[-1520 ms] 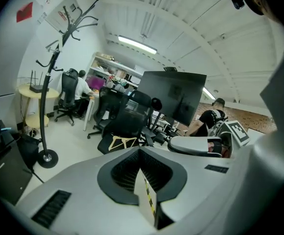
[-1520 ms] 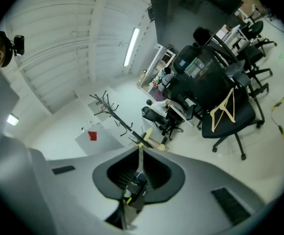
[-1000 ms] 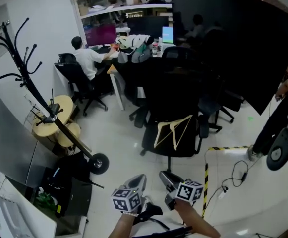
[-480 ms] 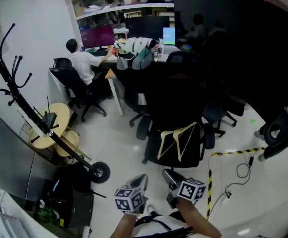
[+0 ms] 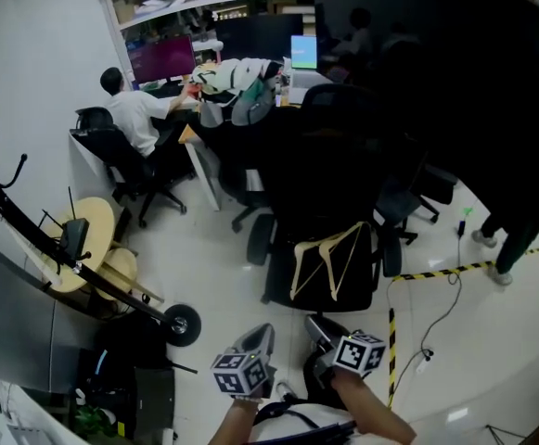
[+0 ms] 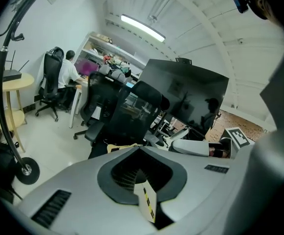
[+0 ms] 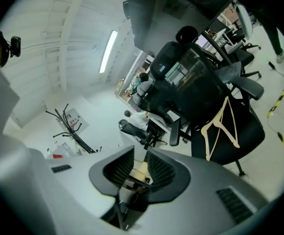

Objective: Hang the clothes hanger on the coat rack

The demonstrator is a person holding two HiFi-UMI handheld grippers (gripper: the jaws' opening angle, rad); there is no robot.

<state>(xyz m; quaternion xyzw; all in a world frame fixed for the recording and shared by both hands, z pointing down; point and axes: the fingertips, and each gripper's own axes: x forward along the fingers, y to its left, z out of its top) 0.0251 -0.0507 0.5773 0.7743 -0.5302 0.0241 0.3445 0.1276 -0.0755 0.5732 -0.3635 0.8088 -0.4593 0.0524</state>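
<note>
A cream clothes hanger [image 5: 329,262] lies on the seat of a black office chair [image 5: 334,193], straight ahead of both grippers. The right gripper view shows the hanger [image 7: 223,126] to the right, beyond the jaws. The left gripper view catches only a sliver of the hanger [image 6: 122,145]. The black coat rack [image 5: 23,225] stands far left against the wall, also visible as coat rack [image 6: 2,82] and coat rack [image 7: 71,131]. My left gripper [image 5: 255,339] [image 6: 140,150] has its tips together, empty. My right gripper [image 5: 320,327] [image 7: 140,153] stands open, holding nothing.
A round wooden side table [image 5: 88,239] and a wheeled base [image 5: 181,324] sit by the rack's foot. A seated person [image 5: 130,114] works at the desk behind. Yellow-black tape [image 5: 436,272] and cables lie on the floor at right, where a person's legs [image 5: 519,239] stand.
Both grippers have moved forward towards the chair, and the hanger sits nearer in the head view. The coat rack has slid further left. The person at right has walked on.
</note>
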